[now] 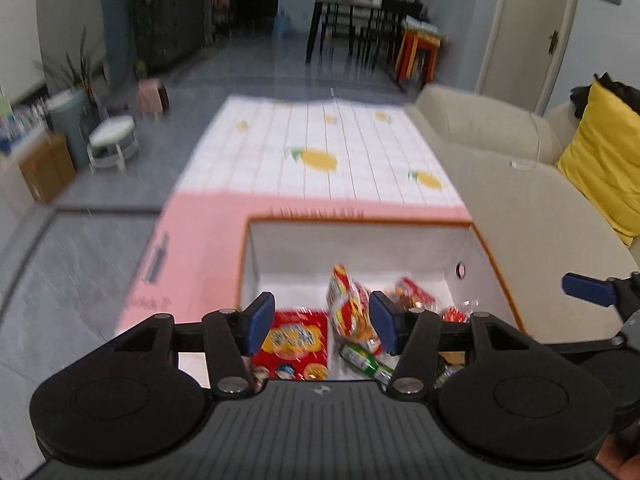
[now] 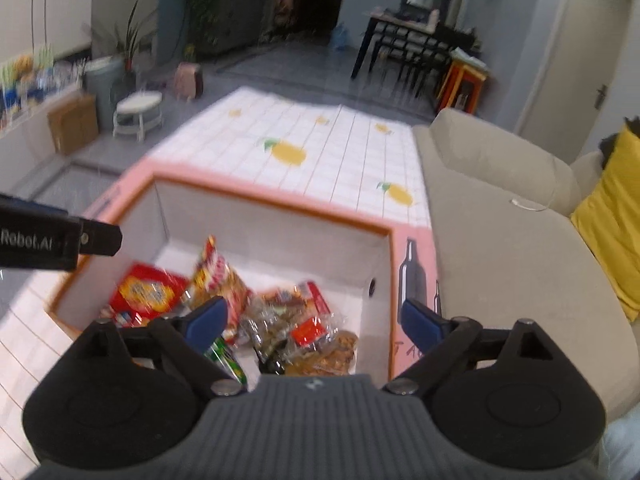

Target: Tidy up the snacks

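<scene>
A box with pink sides, an orange rim and a white inside stands on the table below both grippers. In it lie a flat red pack with a yellow label, an upright red and yellow bag, a green pack and several clear-wrapped snacks. My left gripper hovers above the box's near left part, open, gripping nothing. My right gripper hangs over the near right part, open wide and empty. Each gripper shows at the edge of the other's view.
The box stands on a white checked cloth with yellow fruit prints. A beige sofa with a yellow cushion runs along the right. A white stool, a cardboard box and plants are on the floor at the left.
</scene>
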### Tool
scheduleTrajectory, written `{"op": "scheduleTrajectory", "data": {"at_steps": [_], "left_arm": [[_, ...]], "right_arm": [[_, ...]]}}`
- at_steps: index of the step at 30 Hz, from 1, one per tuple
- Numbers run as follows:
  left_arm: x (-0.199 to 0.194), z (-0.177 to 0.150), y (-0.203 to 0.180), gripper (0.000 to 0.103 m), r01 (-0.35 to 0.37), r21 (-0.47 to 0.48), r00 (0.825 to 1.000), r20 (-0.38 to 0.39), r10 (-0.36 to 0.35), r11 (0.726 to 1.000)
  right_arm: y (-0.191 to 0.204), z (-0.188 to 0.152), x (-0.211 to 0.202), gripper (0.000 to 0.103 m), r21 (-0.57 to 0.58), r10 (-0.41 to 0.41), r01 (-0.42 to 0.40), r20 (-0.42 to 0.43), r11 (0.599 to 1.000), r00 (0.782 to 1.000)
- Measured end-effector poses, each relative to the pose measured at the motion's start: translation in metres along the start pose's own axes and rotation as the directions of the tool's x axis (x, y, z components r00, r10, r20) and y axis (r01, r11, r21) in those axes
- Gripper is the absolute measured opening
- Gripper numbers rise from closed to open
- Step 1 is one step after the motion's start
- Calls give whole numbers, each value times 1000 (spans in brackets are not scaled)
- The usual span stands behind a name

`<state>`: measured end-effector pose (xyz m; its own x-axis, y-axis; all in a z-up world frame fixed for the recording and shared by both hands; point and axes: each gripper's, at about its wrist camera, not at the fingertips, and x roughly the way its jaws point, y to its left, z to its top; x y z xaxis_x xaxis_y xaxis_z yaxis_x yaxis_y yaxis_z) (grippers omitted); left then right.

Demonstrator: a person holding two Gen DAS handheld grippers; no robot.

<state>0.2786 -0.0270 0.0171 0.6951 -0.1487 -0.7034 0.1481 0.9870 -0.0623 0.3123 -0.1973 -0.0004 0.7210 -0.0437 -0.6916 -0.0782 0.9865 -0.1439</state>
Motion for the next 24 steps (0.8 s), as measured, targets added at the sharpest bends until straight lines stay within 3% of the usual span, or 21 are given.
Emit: {"op": "scheduleTrajectory", "data": {"at_steps": [6,13,17,24], "left_arm": [[-61,-7,-6,65,-5,33,986,167,0,999],[-116,-33,-21,75,-52,115,940,341,10,992],[-137,-55,-33,79,-58,136,925,381,1,989],[-158,-94,-39,85,-90,81,916,398,50,993]], "right_arm": [[-11,-5,-65,94,102,-1,-13,138,995,990],[-18,-35,-142,95,152,32,-76,270,985,962],[-17,-56,-180,96,143,52,-102,319,984,946],[-7,-99,-220,99,165,41,-106,359,981,932]]}}
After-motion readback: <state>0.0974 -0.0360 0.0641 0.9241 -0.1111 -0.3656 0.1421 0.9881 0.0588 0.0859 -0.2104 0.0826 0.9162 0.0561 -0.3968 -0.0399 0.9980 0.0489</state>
